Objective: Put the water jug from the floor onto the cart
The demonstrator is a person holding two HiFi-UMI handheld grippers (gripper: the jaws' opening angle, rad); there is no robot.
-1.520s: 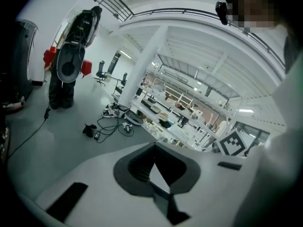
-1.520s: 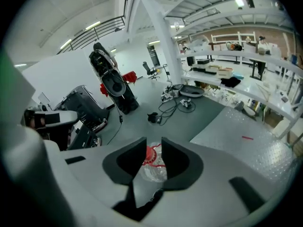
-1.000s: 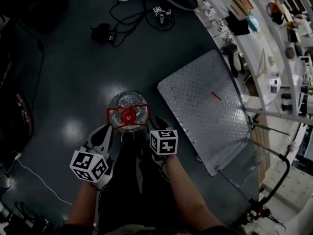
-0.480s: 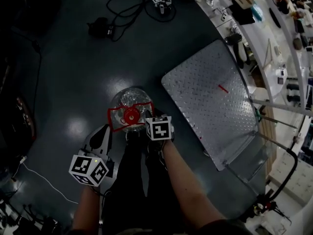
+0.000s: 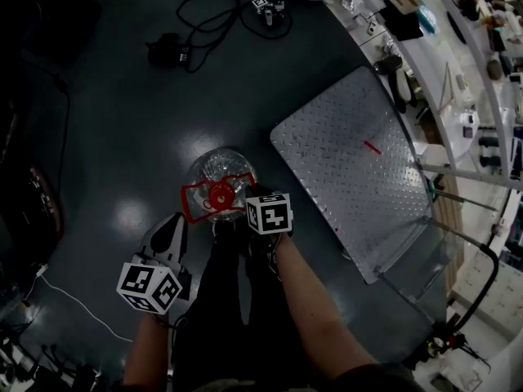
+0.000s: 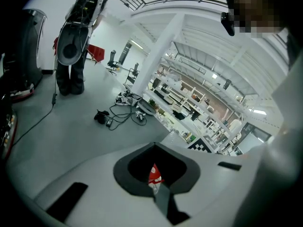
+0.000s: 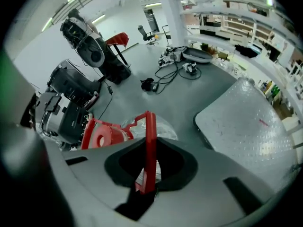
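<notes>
Water jug (image 5: 216,168) stands upright on the dark floor (image 5: 122,121), just beside the near left corner of the cart (image 5: 359,186) and apart from its ribbed metal deck. It has a clear, rounded body that would likely be slippery for pads, and it could be heavy and sloshing if full; how full it is cannot be made out. The sensible hold is the red handle (image 7: 150,145) framing the red cap (image 7: 100,137), thin and stiff-looking though it may flex under load. The right gripper (image 7: 147,181) has just been closing and is clamped on that handle's bar. The left gripper (image 6: 158,193) hangs left of the jug, jaws together on nothing. No brand or label is readable; the cubes carry only square markers.
</notes>
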